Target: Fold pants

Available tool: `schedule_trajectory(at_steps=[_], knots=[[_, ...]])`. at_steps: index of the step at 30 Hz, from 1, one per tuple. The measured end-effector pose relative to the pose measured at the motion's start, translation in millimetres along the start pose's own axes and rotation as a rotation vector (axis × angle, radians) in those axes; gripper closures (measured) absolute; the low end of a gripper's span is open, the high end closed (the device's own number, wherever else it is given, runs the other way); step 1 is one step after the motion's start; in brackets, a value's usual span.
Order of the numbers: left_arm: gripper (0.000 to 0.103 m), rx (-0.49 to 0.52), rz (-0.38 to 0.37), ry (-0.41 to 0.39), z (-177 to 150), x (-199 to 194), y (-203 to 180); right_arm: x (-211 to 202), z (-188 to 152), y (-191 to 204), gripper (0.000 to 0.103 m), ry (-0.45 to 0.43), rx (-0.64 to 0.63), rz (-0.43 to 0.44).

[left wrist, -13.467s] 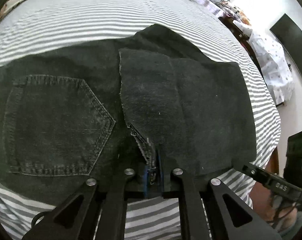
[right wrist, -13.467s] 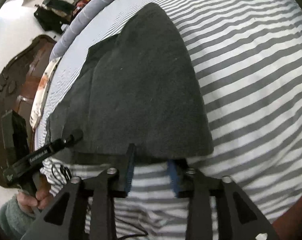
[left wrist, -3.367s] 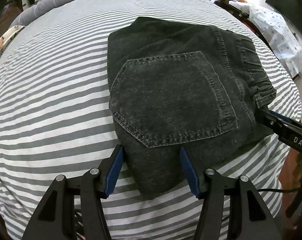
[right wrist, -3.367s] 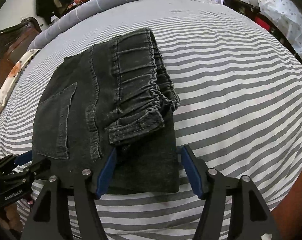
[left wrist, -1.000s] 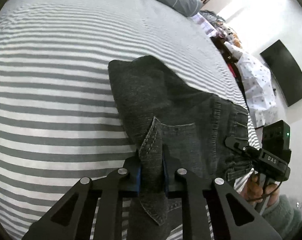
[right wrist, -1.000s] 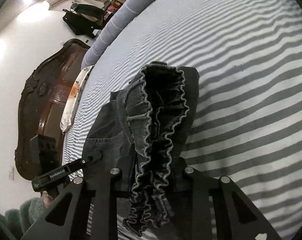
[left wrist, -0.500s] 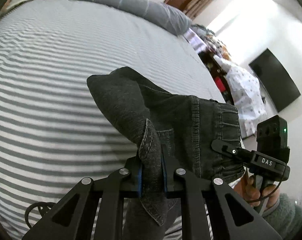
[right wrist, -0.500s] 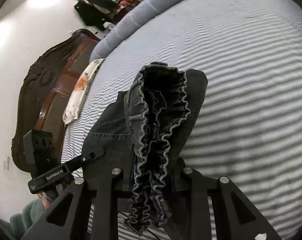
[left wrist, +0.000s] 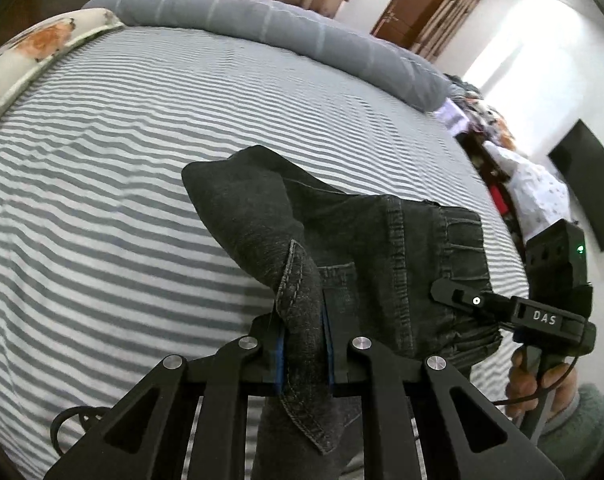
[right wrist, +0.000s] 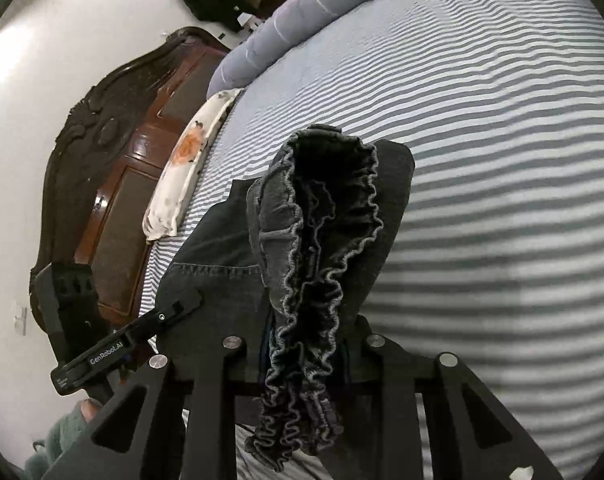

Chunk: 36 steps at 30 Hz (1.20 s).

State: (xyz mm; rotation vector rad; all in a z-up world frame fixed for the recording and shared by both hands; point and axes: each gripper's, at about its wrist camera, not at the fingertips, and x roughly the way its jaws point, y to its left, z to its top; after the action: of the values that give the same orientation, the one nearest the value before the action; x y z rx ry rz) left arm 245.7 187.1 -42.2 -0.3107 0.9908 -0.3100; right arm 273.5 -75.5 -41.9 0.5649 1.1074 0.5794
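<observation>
The folded dark grey denim pants (left wrist: 362, 240) hang in the air above the striped bed, held at both ends. My left gripper (left wrist: 302, 348) is shut on the pocket-side edge of the fold. My right gripper (right wrist: 306, 356) is shut on the gathered elastic waistband (right wrist: 322, 248), which bunches up between its jaws. The right gripper also shows in the left wrist view (left wrist: 482, 304), clamped on the waistband side. The left gripper shows in the right wrist view (right wrist: 174, 312) at the far edge of the pants.
The bed has a grey-and-white striped sheet (left wrist: 142, 160) with a grey bolster (left wrist: 262, 28) along its far side. A floral pillow (right wrist: 190, 168) and a dark wooden headboard (right wrist: 102, 152) stand at the head end. A black TV (left wrist: 586, 188) hangs on the right wall.
Both grippers have lifted the folded pants higher off the bed and tilted up, so more of the room shows. Both stay shut on the pants.
</observation>
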Motion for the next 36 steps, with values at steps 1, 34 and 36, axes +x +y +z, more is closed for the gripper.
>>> schedule_trajectory(at_steps=[1,34,36], knots=[[0.088,-0.003,0.011,0.004,2.3,3.5,5.4,10.0,3.8,1.9,0.079,0.006,-0.002,-0.004],[0.041,-0.019,0.395,0.022,-87.0,-21.6,28.9,15.7,-60.3,23.3,0.029,-0.083,-0.160,-0.532],[0.036,-0.006,0.426,0.002,-91.4,-33.0,22.4,8.2,-68.1,35.0,0.025,-0.099,-0.179,-0.549]])
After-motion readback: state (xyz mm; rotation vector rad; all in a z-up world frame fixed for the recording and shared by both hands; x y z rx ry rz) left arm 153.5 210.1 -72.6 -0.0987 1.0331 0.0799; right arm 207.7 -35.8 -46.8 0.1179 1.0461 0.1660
